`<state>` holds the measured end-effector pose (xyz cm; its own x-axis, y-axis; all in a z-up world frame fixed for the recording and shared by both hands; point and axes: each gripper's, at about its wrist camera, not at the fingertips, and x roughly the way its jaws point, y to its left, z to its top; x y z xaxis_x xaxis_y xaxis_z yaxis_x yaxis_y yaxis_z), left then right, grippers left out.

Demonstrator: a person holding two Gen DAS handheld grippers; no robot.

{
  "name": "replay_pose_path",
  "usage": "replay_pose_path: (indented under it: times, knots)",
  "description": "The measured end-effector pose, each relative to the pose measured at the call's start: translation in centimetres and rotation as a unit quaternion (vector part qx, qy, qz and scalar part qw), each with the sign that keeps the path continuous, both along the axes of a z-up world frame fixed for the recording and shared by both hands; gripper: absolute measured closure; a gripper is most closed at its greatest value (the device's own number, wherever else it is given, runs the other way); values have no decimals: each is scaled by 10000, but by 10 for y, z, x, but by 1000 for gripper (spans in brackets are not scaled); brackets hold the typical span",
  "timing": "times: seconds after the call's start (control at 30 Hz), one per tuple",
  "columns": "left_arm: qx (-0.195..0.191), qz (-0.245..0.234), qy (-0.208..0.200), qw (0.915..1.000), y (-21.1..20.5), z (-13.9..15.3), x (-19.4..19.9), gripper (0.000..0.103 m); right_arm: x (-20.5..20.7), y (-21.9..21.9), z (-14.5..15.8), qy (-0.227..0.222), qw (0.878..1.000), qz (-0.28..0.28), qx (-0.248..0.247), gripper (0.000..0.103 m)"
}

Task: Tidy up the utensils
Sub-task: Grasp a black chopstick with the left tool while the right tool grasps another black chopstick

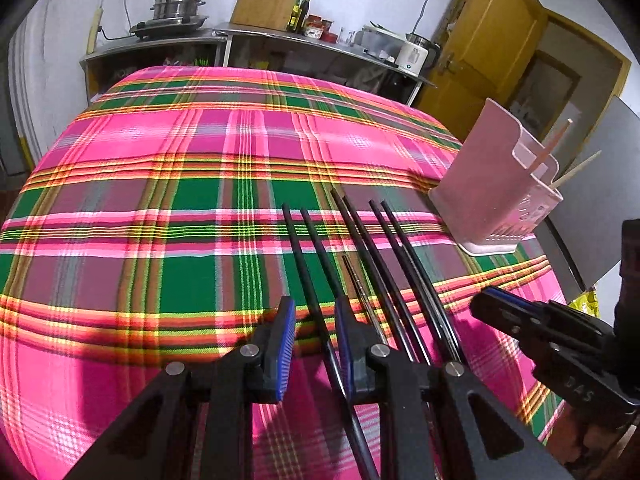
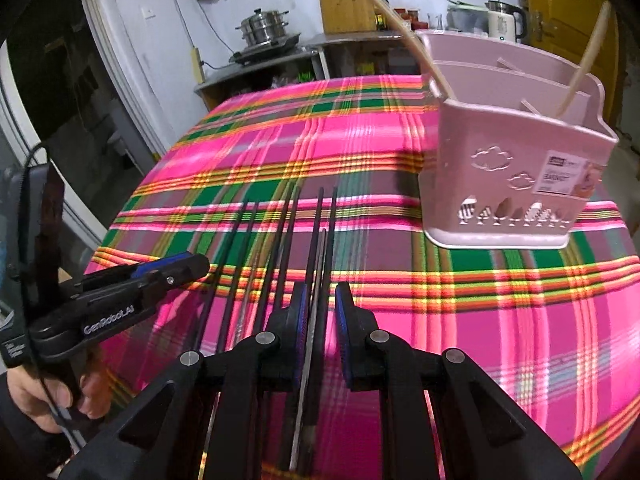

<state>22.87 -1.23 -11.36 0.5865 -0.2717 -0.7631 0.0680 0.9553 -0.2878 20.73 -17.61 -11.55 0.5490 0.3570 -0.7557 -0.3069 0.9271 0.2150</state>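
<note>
Blue ribbed pads of the left hand-held gripper (image 1: 316, 320), lowest centre of the left wrist view: jaws narrow, one black stick lying loose between them, clear cloth showing beside it, nothing clamped.

Right hand-held gripper (image 2: 322, 312), lowest centre of the right wrist view: jaws likewise narrow, straddling a thin grey stick with a sliver of cloth visible at the right pad; no grip is evident. A hand (image 2: 48, 396) carries the left tool at the lower left of that view.

Hazards, as judged:
- The two tools sit close side by side and could knock together if both close in on the same bundle.
- The sticks lie packed together, so a narrow jaw could pinch two at once or nudge a neighbour out of line.
- Smooth, slim rods could roll on the cloth or swing downward if taken near one end.

Black chopsticks (image 1: 368, 256), several, lie flat on the plaid-covered counter (image 1: 160, 200), centre of frame. Their long axes run from the bottom edge up the frame, fanning slightly toward the upper left in the left wrist view, with the far ends pointing away from the cameras. A steel chopstick (image 1: 354, 280) lies among them on the same line.

Pink utensil holder (image 1: 488, 200), right of frame beyond the sticks, stands upright and holds pale wooden chopsticks (image 2: 400, 36) that lean outward. It looks light, and a hard insertion could tip it.
</note>
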Motion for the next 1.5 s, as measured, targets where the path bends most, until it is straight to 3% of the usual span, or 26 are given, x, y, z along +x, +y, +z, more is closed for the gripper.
replay_pose_path:
  times: [0.4,0.7,0.87,1.5]
  knots:
    - [147,7,18,9999,-4,-9,12,83,32,9,-24,231,9996,26,-152,88]
    - [482,5,-76,9988,-13,-10,17,84,41,14,-24,208,9993,21,-315,89]
    - [466,69,-57,9989,-7,-11,20,94,45,12,-24,247,9991,-40,-348,93]
    - [683,53,14,9976,-4,-11,31,93,60,26,-23,284,9975,-108,-646,94]
